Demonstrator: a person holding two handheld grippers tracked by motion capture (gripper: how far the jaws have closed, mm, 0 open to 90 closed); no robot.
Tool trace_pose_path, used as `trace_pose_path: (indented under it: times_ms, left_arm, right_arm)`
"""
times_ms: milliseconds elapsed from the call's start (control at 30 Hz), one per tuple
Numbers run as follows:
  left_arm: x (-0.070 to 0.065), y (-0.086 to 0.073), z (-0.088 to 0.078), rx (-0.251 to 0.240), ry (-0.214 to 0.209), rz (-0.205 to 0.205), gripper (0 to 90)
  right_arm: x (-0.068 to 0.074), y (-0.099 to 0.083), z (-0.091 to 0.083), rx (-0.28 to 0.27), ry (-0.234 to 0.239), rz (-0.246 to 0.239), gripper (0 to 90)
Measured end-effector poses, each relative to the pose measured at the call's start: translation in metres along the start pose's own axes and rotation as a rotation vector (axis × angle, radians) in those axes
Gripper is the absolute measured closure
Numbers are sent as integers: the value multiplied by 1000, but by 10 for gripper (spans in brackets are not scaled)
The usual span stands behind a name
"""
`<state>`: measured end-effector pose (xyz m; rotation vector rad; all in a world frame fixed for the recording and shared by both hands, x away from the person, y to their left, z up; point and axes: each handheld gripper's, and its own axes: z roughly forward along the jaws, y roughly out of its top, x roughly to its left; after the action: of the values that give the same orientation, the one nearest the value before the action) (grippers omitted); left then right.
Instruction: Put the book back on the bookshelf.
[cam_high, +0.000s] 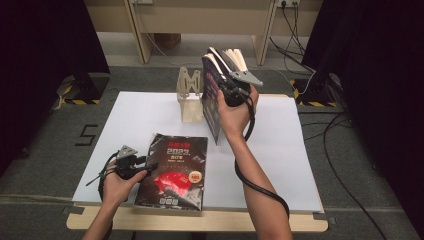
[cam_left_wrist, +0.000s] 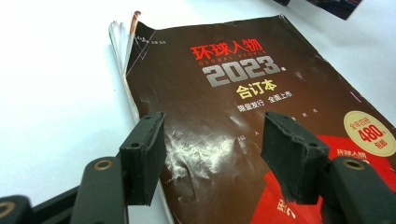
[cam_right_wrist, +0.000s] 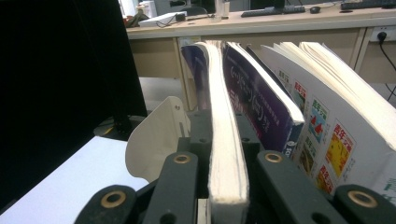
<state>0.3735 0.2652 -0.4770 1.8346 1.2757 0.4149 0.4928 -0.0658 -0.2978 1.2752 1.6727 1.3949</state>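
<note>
- Grey carpet surrounded a wooden table topped with a white rectangular sheet (cam_high: 280, 150), with black curtains at both sides and a pale wooden desk along the far wall.
- Ahead of the left gripper (cam_left_wrist: 212, 158), a dark brown glossy magazine with red and silver cover lettering (cam_left_wrist: 243, 116) lay flat on the white sheet, cover up, creased and scuffed near its spine.
- Its long axis ran from the person's edge of the table toward the far side; in the left gripper view the title read upright, so its top lay farther from that claw, and fanned page edges showed at the far left corner.
- That claw's two black jaws stood well apart above the cover's lower part, gripping nothing; the left one hung near the spine edge, the right one over the red patch.
- In the high view the left gripper (cam_high: 131, 162) sat at the magazine's left edge, held in the person's left hand (cam_high: 117, 182).
- The right gripper (cam_right_wrist: 227, 196) was clamped on a thick cream-edged block of pages of a purple-covered book (cam_right_wrist: 252, 93), held upright and raised off the table.
- Its long axis stood roughly vertical, the pages splaying open at the top, away from the claw.
- Just left of that claw stood a pale beige bookstand with rounded dividers (cam_right_wrist: 156, 137).
- To its right fanned looser pages with colourful printed squares (cam_right_wrist: 327, 144).
</note>
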Motion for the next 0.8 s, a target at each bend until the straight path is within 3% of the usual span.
trace_pose_path:
  times_ms: [267,800]
  left_arm:
    - [-3,-1,-1,-18,-8,2,386]
    - [-5,0,3,-8,-19,9,385]
  right_arm:
    - [8,1,-1,-10,-3,8,832]
    - [0,1,4,-21,-24,17,832]
